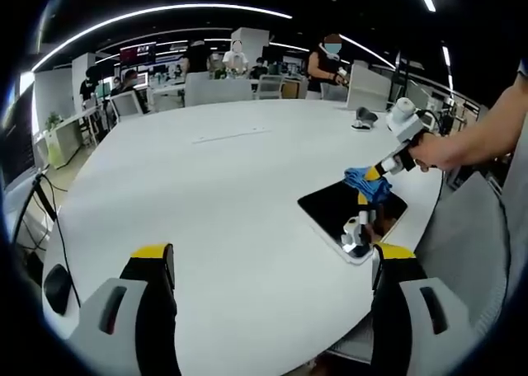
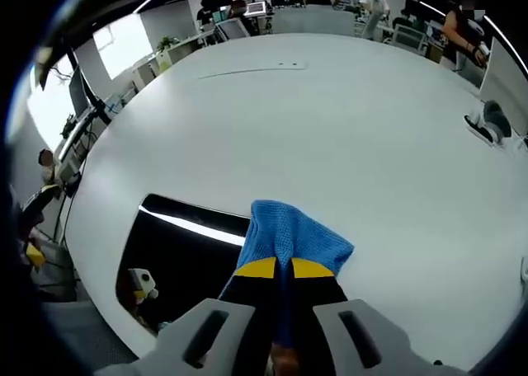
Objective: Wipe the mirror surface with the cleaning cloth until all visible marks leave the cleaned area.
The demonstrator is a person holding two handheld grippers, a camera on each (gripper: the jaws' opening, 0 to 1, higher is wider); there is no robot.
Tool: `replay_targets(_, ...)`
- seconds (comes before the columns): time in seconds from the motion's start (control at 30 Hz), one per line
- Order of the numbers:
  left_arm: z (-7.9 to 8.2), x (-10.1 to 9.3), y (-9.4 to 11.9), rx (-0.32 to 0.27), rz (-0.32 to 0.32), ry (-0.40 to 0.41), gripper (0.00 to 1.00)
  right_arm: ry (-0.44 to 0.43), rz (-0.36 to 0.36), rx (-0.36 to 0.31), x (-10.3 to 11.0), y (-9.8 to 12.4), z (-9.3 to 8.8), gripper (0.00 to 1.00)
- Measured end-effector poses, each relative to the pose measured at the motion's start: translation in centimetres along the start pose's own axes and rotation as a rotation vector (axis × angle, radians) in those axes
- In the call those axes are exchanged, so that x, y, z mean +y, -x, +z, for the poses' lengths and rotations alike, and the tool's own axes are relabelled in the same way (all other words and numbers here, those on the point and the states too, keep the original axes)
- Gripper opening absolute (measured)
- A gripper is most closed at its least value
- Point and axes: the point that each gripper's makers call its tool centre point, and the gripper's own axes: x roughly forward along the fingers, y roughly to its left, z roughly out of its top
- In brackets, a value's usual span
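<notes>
A dark rectangular mirror with a white rim lies flat on the white table near its right edge. A blue cleaning cloth rests on the mirror's far corner, and my right gripper, held by a person's hand, is shut on it. In the right gripper view the blue cloth bunches out beyond the yellow-tipped jaws of my right gripper, over the mirror. My left gripper stands open above the bare table, left of the mirror, with nothing between its jaws.
The large white round table spreads far to the left. A small dark object sits at its far right. Chairs, desks and several people stand beyond it. Cables and a dark mouse-like thing lie off the left edge.
</notes>
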Motion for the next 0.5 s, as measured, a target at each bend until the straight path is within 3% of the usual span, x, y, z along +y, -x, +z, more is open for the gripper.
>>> replay_targets(0.5,0.7,-0.7,-1.4,-0.012,-0.028,-0.001,0.99,0.043,0.118,0.049,7.2,-1.7,0.9,0.00)
